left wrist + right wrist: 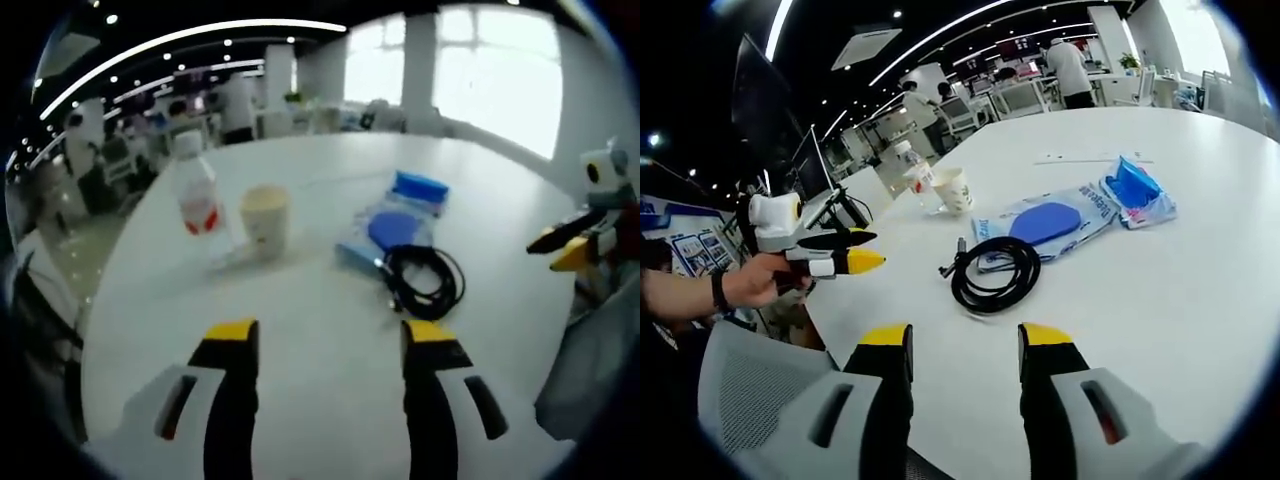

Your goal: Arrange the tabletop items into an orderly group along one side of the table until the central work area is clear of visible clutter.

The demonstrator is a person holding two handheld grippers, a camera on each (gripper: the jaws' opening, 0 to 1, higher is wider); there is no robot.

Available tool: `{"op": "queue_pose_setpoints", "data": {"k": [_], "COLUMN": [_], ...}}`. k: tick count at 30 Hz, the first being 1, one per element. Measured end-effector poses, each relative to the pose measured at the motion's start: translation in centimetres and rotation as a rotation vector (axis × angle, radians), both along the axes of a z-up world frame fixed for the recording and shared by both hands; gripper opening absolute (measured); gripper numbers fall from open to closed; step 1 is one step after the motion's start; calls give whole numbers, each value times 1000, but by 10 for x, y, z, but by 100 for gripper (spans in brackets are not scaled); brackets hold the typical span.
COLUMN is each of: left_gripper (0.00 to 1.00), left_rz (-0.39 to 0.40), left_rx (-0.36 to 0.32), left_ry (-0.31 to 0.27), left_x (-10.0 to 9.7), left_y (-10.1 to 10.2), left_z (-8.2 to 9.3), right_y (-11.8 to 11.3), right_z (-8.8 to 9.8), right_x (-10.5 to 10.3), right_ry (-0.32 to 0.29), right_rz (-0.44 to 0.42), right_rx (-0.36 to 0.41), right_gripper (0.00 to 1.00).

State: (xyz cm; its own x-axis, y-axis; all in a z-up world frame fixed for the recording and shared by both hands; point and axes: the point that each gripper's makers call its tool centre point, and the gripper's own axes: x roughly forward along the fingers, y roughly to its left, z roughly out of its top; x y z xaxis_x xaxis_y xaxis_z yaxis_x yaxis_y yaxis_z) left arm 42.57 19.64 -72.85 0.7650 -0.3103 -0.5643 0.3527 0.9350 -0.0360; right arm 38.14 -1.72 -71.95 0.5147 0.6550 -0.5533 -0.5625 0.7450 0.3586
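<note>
Bottle (198,190): red-and-white label, print too blurred to read. Blue packets (1072,214) carry small print, illegible. White round table (300,330), glossy, in an open office with ceiling light strips and bright windows. Bottle beside paper cup (265,217); black coiled cable (992,274) touches the packets' near end. Left gripper (330,335) and right gripper (955,338): fingers wide apart, holding nothing, above the table's near edge.
</note>
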Motion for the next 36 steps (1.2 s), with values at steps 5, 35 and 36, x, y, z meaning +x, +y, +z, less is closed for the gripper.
{"op": "queue_pose_setpoints", "data": {"k": [5,35,36], "left_gripper": [58,58,58], "left_rz": [8,-47,-53], "left_rx": [-13,-2,-4], "left_ry": [13,32,31], "left_x": [-6,-26,-25], "left_y": [3,-10,-11], "left_z": [-4,-12,-11], "right_y": [2,8,9], "right_z": [-2,-29,-29], "right_x": [-4,-18,-17], "right_ry": [5,48,51], "right_rz": [0,1,-1], "right_rx": [-5,-52,-52], "right_gripper": [41,41,41]}}
